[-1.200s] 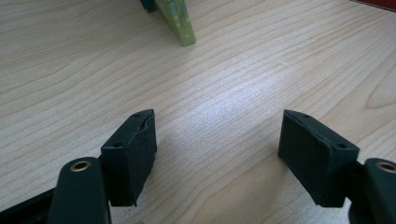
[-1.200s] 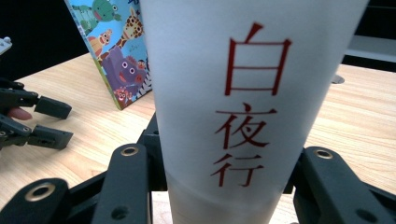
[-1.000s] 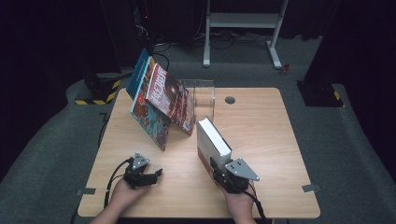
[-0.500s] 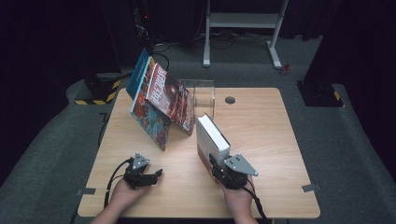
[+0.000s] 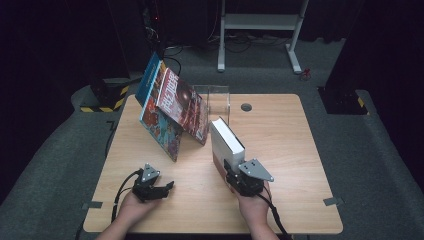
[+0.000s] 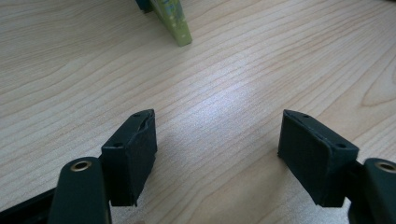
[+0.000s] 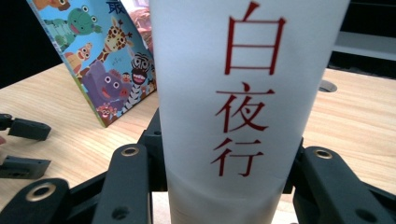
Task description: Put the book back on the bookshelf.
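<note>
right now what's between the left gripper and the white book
Nothing: in the high view, bare table separates the open left gripper from the white book, which the right gripper holds upright by its spine.

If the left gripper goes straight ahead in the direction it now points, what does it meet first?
The left gripper stands open over bare table. Straight ahead the wood looks free; farther on, slightly to the side, stands the lower corner of the leaning picture book. It would probably meet that corner first, though depth is hard to judge.
</note>
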`<action>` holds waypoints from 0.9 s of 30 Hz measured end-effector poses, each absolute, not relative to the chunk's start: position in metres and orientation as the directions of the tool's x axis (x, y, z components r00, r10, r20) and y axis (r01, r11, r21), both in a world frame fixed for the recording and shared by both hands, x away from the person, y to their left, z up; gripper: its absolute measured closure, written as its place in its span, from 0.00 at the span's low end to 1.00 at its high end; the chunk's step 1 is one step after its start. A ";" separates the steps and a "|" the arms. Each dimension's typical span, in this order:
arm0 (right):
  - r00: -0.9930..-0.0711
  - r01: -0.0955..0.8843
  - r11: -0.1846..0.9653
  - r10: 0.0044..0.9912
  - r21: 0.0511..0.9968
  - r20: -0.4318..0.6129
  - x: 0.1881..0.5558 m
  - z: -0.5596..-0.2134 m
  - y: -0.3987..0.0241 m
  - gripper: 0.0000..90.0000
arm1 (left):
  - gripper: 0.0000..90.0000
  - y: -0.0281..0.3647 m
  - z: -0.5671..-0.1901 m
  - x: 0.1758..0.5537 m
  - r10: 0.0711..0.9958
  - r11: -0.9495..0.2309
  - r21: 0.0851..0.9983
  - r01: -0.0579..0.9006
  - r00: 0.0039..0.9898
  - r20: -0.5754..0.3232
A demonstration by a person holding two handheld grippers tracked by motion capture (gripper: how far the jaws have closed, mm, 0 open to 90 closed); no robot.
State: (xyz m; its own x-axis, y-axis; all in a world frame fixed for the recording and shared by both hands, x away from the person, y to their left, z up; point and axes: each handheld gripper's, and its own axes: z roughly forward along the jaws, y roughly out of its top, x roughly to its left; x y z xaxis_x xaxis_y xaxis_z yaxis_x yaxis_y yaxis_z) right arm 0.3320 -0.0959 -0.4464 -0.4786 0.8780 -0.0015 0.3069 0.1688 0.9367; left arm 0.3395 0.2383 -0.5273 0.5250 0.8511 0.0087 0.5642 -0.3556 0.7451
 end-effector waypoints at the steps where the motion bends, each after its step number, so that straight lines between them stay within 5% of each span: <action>1: -0.477 0.306 0.168 0.879 0.937 -0.001 0.333 -0.446 -0.096 0.60 | 0.31 0.238 -0.527 0.339 0.851 -0.356 0.745 0.564 0.525 0.009; 27: -0.433 0.302 0.140 0.901 0.943 0.005 0.380 -0.431 -0.080 0.60 | 0.31 0.238 -0.527 0.340 0.850 -0.356 0.746 0.563 0.527 0.007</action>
